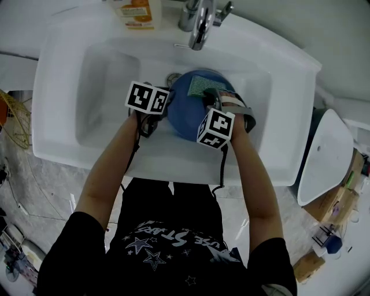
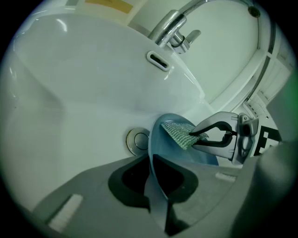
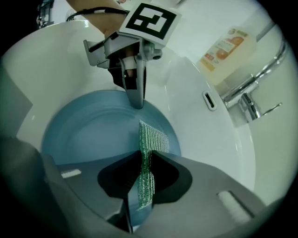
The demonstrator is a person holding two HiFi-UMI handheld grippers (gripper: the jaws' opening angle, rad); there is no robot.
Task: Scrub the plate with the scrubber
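A blue plate [image 1: 188,110] stands tilted inside the white sink [image 1: 104,87], close to the drain. My left gripper [image 1: 155,113] is shut on the plate's left rim [image 2: 156,186], holding it on edge. A green mesh scrubber [image 1: 202,85] lies against the plate's face near its upper edge. My right gripper [image 1: 213,103] is shut on the scrubber [image 3: 148,160], which presses on the plate [image 3: 88,135]. In the left gripper view the scrubber [image 2: 179,132] sits in the right gripper's jaws over the plate [image 2: 195,155].
The tap [image 1: 199,20] hangs over the back of the basin, with the overflow slot [image 2: 158,60] and drain plug [image 2: 138,139] below it. A soap bottle with an orange label [image 1: 137,11] stands at the back left. A white bin [image 1: 324,156] is to the right.
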